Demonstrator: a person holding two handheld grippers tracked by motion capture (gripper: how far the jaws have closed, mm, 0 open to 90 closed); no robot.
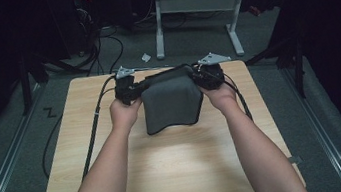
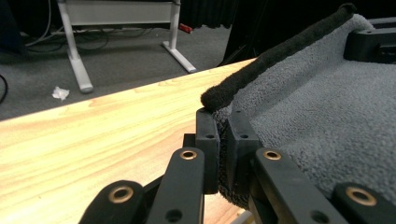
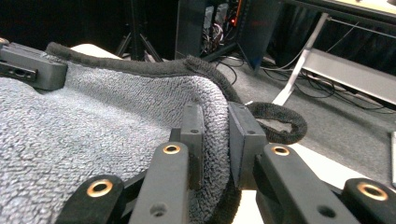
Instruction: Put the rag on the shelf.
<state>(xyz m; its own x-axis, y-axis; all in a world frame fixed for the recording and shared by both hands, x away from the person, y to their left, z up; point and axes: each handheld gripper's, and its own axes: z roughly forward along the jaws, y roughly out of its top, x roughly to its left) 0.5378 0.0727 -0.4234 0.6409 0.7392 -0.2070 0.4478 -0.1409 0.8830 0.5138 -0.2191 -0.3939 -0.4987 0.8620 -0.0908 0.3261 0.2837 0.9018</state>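
A dark grey towel with a black hem hangs spread between my two grippers above the far half of the wooden table. My left gripper is shut on the towel's far left corner; in the left gripper view its jaws pinch the grey terry cloth just under the black hem. My right gripper is shut on the far right corner, and the right gripper view has the towel folded over between the jaws, with a black hanging loop beyond them.
A white-legged desk frame stands on the grey carpet beyond the table. Cables trail from the grippers over the table's left and right sides. A scrap of white paper lies on the floor. Dark stands flank both sides.
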